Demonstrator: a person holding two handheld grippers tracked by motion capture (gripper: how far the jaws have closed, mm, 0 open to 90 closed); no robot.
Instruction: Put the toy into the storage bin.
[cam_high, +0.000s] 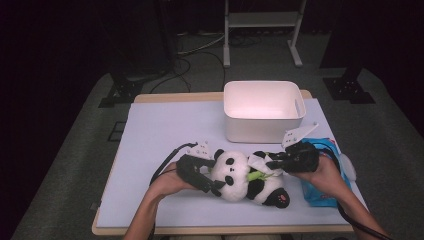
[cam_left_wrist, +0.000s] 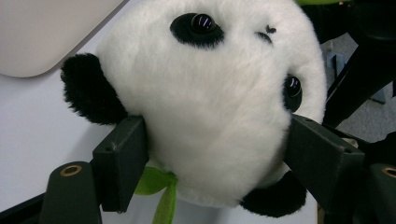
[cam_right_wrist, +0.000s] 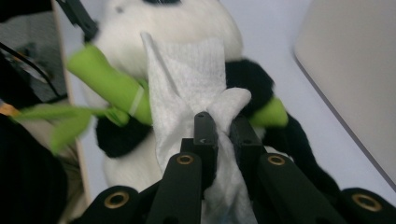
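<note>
The plush panda lay on its back on the white table, in the lower middle of the high view, just in front of the white bin. The left gripper grasped the panda's head from both sides, I think in order to keep the toy from sliding while the other tool worked on it. The right gripper was clenched on a white wipe and pressed it on the panda's body, so the job in hand was probably cleaning the toy. The blue wipe pack lay under the right hand at the right side of the frame, close enough for taking a new sheet.

The left gripper view showed what the high view could not: both black pads sank into the white fur of the head, below the two eyes, with a green leaf hanging under it. The right gripper view, in its middle, showed the wipe pinched between the nearly closed jaws and spread over the chest beside the green bamboo stick. The high view alone gave the bin and the whole table.
</note>
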